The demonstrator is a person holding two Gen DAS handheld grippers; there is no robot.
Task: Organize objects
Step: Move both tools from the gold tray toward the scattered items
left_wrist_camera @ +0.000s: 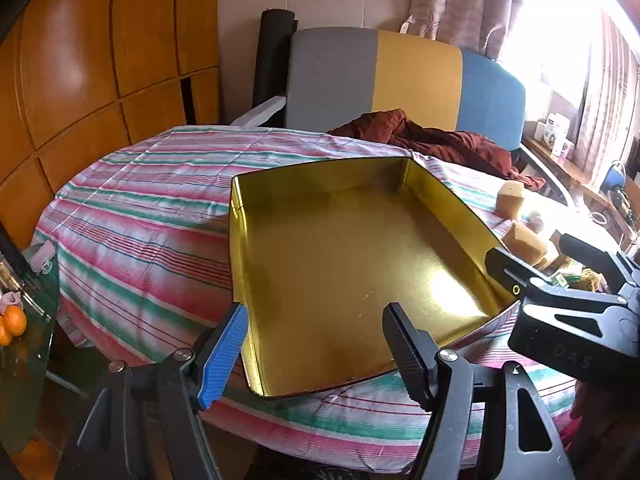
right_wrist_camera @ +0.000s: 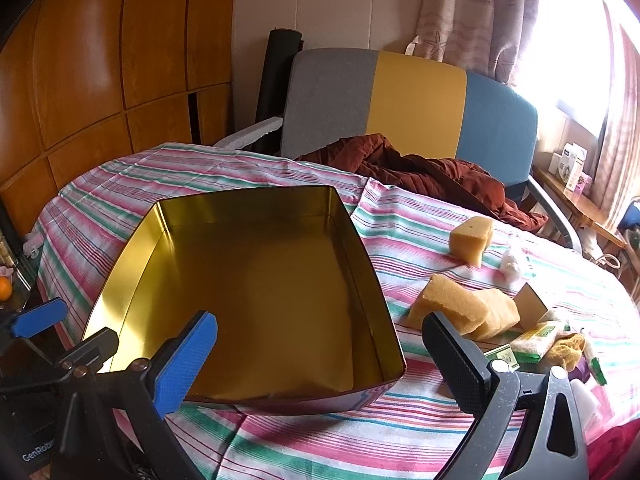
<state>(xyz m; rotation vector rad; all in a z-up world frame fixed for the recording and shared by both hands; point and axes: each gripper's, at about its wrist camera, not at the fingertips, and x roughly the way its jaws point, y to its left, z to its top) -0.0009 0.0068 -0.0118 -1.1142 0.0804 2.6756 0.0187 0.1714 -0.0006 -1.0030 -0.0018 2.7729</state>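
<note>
Sitting on the striped surface (right_wrist_camera: 304, 440), the tin (right_wrist_camera: 256, 288) is empty; sponges (right_wrist_camera: 460, 312) lie right of it. Both grippers, left (left_wrist_camera: 316, 350) and right (right_wrist_camera: 320, 364), gape, holding nothing. Glare blurs the small packets (right_wrist_camera: 536, 340) beyond the right fingers.

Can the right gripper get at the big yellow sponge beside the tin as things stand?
Probably yes. The right gripper is open and empty, and the big yellow sponge lies uncovered on the striped cloth, just past its black finger. Nothing stands between them; the gold tin sits alongside.
</note>
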